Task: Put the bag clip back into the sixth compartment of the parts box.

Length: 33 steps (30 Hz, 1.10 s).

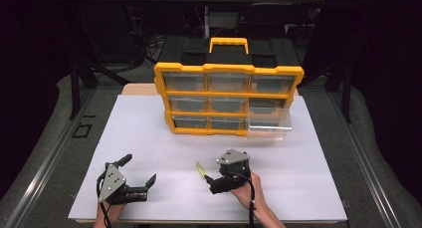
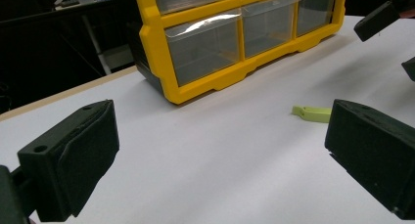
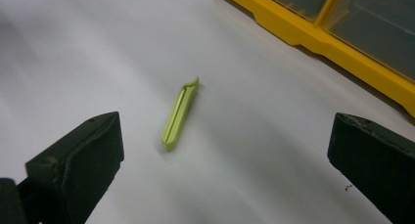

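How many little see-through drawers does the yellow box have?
9, in three rows of three in the yellow box. The bottom-right drawer is pulled out toward the table; the other eight sit shut. None looks hidden.

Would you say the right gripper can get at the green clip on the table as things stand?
Probably yes. The right gripper is open, and the green clip lies flat on the bare white table just ahead of its jaws, with nothing between them. The yellow organizer stands farther back, out of the way.
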{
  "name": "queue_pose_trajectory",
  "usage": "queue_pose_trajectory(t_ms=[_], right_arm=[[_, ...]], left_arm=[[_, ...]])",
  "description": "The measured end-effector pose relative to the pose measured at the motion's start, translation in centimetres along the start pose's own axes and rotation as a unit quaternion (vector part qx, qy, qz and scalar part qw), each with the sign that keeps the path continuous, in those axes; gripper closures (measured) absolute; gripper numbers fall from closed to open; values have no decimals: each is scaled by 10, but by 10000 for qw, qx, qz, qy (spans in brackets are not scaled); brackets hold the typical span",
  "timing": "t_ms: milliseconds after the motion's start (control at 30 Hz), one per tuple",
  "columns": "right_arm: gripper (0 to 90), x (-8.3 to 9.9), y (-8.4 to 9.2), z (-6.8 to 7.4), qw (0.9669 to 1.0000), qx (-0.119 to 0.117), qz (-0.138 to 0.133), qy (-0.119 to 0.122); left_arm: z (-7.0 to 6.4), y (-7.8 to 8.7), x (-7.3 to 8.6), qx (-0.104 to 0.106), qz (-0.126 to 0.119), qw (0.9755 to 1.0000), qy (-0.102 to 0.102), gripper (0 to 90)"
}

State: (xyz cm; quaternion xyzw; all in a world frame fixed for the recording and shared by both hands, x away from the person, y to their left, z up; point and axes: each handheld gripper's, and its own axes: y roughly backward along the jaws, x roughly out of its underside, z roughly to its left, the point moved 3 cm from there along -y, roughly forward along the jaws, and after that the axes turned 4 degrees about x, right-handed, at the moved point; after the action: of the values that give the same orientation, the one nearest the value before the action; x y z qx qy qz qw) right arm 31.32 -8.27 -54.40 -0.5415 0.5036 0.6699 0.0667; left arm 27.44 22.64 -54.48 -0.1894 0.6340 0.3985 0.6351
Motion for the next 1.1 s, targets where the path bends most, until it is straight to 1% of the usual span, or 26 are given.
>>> queue_pose_trajectory(t_ms=[33, 133, 167, 233, 300, 367, 433, 533, 667, 700, 733, 833, 867, 933, 967, 1033, 1100], right_arm=[[0, -2, -2, 2, 10000, -11, 30, -8], [0, -8, -7, 8, 9999, -8, 116, 77], [0, -10, -9, 11, 9999, -31, 146, 37], [35, -13, -12, 14, 9999, -40, 144, 26], [59, -15, -15, 17, 9998, 5, 206, 67], [131, -16, -19, 19, 9996, 65, 267, 63], [176, -16, -22, 20, 9994, 105, 342, 38], [271, -17, -26, 25, 9989, 156, 444, 57], [395, -19, -33, 30, 9975, 235, 656, 73], [439, -20, -34, 31, 9974, 210, 678, 79], [466, -20, -36, 31, 9974, 214, 689, 55], [534, -20, -42, 31, 9958, 183, 892, -68], [553, -20, -44, 31, 9956, 167, 920, -72], [587, -20, -46, 32, 9942, 144, 1061, -76], [602, -19, -48, 33, 9940, 142, 1080, -90], [638, -19, -50, 35, 9925, 161, 1205, -80], [666, -19, -54, 37, 9919, 196, 1252, -86]], left_arm=[[0, 0, 0, -34, 0, 10000, -24, 0], [-1, 1, -1, -76, -22, 10000, -11, 0], [0, 1, 0, -86, -15, 10000, -9, 0], [0, 2, 0, -97, -20, 10000, 8, 0], [1, 2, 0, -98, -13, 10000, 13, 0], [1, 2, 0, -98, -22, 9999, 31, 0], [1, 3, 0, -86, -47, 9999, 33, 0], [2, 3, 0, -87, -52, 9999, 55, 0], [1, 2, 0, -66, -38, 10000, 50, 0], [1, 2, 0, -64, -38, 10000, 49, 0], [1, 2, 0, -58, -43, 10000, 52, 0], [2, 3, 0, -73, -72, 9999, 79, 0], [2, 3, 0, -67, -63, 9999, 82, 0], [2, 3, 0, -60, -64, 9999, 90, 0], [2, 3, 0, -58, -63, 9999, 76, 0], [2, 3, 0, -45, -63, 9999, 72, 0], [2, 2, 0, -43, -60, 9999, 74, 0]])
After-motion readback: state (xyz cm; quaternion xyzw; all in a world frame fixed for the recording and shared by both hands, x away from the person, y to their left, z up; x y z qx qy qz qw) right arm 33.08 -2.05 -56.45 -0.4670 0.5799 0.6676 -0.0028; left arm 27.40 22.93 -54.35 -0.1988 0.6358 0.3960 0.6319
